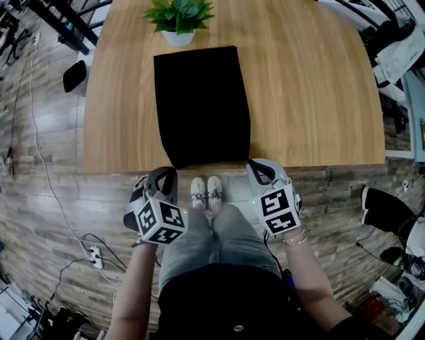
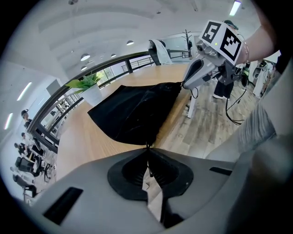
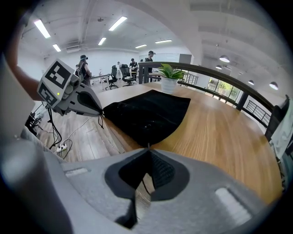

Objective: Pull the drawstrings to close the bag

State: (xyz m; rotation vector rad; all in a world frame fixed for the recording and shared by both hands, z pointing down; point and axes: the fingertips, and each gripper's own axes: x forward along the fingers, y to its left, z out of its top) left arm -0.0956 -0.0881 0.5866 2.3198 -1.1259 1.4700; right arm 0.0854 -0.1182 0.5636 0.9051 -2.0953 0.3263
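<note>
One black bag [image 1: 202, 106] lay flat on the middle of the wooden table [image 1: 312, 86], its long side running from far to near, its far end just beside a potted plant [image 1: 178, 16] and its narrowed near end reaching the table's near edge. Two thin dark cords came off that near end, one at each corner. The left drawstring [image 2: 149, 167] ran between the jaws of the left gripper [image 1: 165, 174], which were pressed together on it, with a short loose length hanging in the hollow behind the pads. The right drawstring [image 3: 144, 185] was pinched the same way in the right gripper [image 1: 259, 167], whose jaws were likewise closed tight on the cord. Both grippers pointed down and away at the table's near edge, the left one at the bag's near left corner and the right one at its near right corner, with the width of the bag's mouth between them. Each gripper's own view showed its closed tips just short of the black cloth, and the other gripper off to the side at the opposite corner. Between the grippers, below the table's edge, stood the person's white shoes [image 1: 206, 192] on the wood-plank floor [image 1: 60, 199], with grey trouser legs nearer. On the floor at the near left lay a white power strip [image 1: 96, 255] with cables trailing from it
</note>
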